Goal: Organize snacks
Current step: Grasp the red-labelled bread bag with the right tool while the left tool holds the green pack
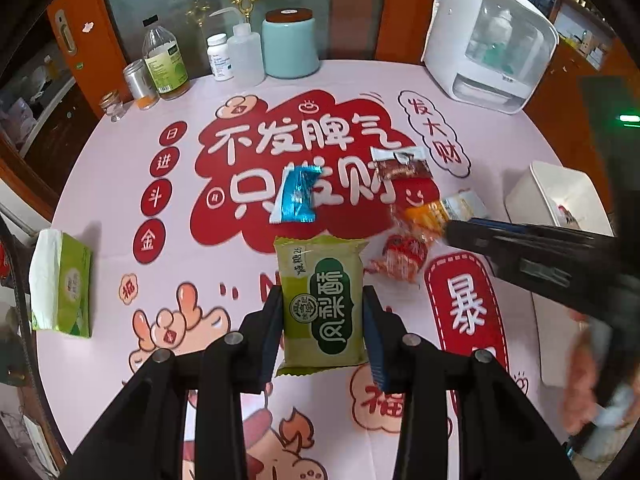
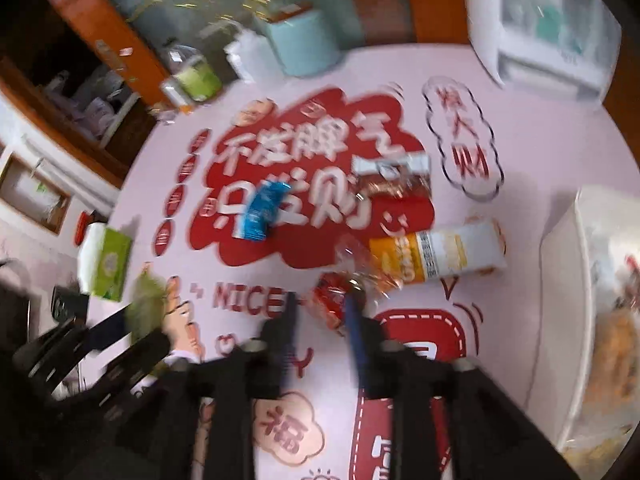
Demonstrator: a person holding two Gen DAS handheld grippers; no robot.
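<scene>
Left gripper (image 1: 323, 312) has its jaws pinching the green pastry packet (image 1: 322, 306) by both sides, lifted over the desk (image 1: 120, 208). Right gripper (image 2: 322, 312) is blurred, jaws spread around the red candy (image 2: 332, 306); just ahead lies the orange-white packet (image 2: 438, 254), further ahead the blue packet (image 2: 262, 210) and brown packet (image 2: 394, 178)
</scene>
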